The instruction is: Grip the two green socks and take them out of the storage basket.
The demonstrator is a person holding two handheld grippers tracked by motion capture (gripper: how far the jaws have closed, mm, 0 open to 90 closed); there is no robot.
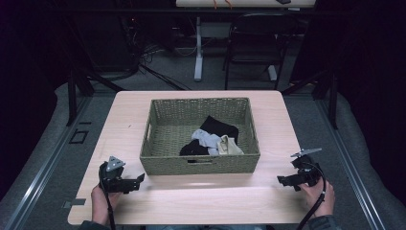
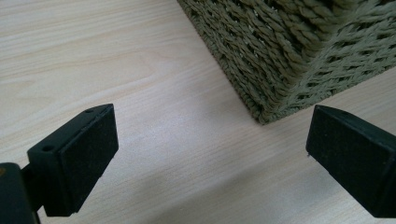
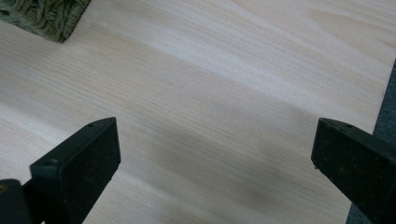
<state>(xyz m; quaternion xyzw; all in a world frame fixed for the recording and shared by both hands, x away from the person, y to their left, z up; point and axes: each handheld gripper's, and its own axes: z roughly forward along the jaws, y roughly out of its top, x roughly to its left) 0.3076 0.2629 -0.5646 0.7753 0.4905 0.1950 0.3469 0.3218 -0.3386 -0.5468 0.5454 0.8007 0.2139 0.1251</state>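
Two grippers wait by a basket of clothes.

The left gripper (image 1: 139, 179) has its jaws wide apart and holds nothing; the basket (image 1: 201, 163) corner sits just past its fingers (image 2: 74, 163). Inside the basket lie clothes (image 1: 213, 140). The right gripper (image 1: 279, 180) is wide open too, empty, over the bare table (image 1: 201, 201).

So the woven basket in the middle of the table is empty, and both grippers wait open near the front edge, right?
Not quite: the basket is not empty. The high view shows black, grey and cream clothes lying in it. The rest holds: the left gripper and the right gripper wait open near the table's front edge.
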